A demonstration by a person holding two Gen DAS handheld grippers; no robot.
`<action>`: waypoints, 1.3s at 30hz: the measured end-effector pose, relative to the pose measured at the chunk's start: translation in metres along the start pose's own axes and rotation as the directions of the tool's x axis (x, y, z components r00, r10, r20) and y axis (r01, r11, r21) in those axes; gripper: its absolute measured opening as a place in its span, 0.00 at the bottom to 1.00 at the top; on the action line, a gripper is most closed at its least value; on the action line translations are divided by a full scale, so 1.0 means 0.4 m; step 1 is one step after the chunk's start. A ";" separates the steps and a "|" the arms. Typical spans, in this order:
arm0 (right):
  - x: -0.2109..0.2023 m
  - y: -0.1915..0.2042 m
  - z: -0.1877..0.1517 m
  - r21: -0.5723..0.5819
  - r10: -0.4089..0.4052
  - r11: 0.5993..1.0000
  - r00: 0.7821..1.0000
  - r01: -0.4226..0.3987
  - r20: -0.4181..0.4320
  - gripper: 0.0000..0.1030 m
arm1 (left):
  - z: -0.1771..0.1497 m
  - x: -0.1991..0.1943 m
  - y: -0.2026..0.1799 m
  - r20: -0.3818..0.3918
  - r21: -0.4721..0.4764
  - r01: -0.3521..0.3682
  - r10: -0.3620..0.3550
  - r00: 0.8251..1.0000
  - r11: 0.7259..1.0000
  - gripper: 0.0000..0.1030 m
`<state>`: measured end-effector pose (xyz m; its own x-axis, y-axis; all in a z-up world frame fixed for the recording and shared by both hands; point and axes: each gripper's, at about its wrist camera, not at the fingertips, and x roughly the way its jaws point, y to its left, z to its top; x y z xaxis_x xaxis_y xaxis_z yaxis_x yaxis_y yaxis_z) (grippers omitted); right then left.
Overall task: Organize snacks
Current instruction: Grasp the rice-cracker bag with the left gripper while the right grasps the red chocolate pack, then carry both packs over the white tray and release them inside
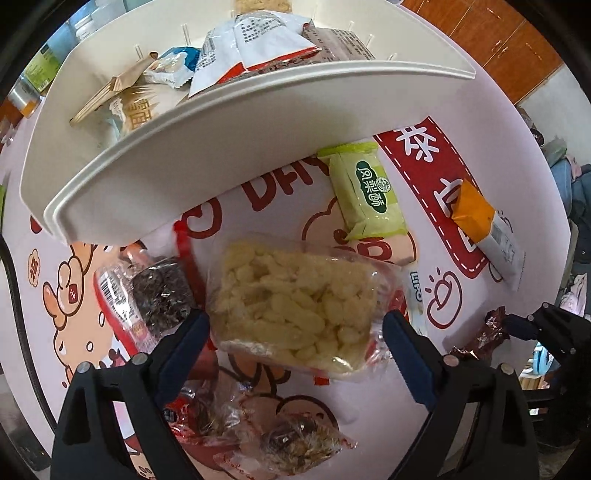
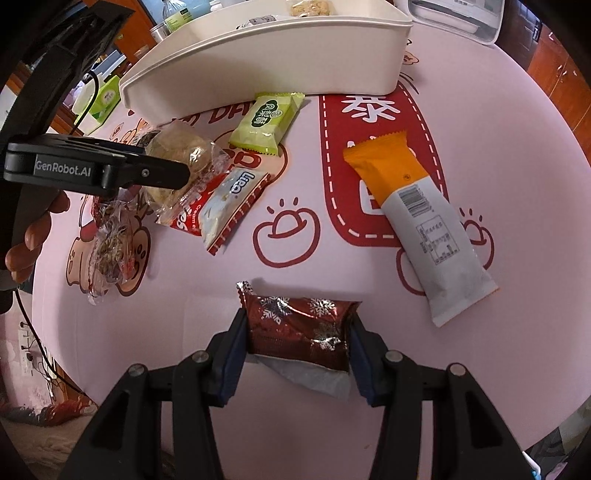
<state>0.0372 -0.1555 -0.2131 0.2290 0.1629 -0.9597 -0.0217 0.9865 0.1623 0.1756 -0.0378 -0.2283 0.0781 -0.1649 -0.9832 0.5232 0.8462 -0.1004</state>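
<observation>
My left gripper (image 1: 295,325) is shut on a clear bag of pale puffed rice cake (image 1: 295,306), held near the white bin (image 1: 192,147); it shows in the right wrist view too (image 2: 177,155). My right gripper (image 2: 297,332) is shut on a dark red snowflake-foil snack (image 2: 299,332) low over the pink table. The bin (image 2: 280,55) holds several packets. A green pastry pack (image 1: 364,192) (image 2: 267,122), an orange-and-white bar (image 1: 487,232) (image 2: 417,221) and a red-and-white Lipo pack (image 2: 229,206) lie loose on the table.
A dark seed pack (image 1: 159,295) and clear-wrapped nut bars (image 1: 288,446) (image 2: 114,243) lie on the table by the left gripper. Bottles and a tissue box (image 2: 107,96) stand beyond the bin's left end. A white appliance (image 2: 454,18) sits at far right.
</observation>
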 end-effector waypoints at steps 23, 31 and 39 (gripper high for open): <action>-0.060 -0.021 0.036 -0.015 0.022 1.000 0.999 -0.021 0.031 0.42 | -0.071 -0.126 -0.022 0.135 -0.073 -0.009 0.019 0.991 0.997 0.80; -0.217 -0.002 0.134 -0.049 0.048 0.998 0.980 -0.040 0.191 0.42 | -0.042 -0.360 0.003 0.315 -0.085 -0.002 0.029 0.949 0.996 0.80; -0.442 0.046 0.310 -0.150 0.060 0.989 0.896 0.008 0.441 0.42 | 0.056 -0.583 0.033 0.494 -0.101 -0.040 0.085 0.865 0.994 0.80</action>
<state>0.1171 -0.1683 -0.0118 0.6329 0.1980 -0.7485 -0.1658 0.9790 0.1188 0.1833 0.0003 0.0033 0.5313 -0.3209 -0.7840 0.4309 0.8992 -0.0760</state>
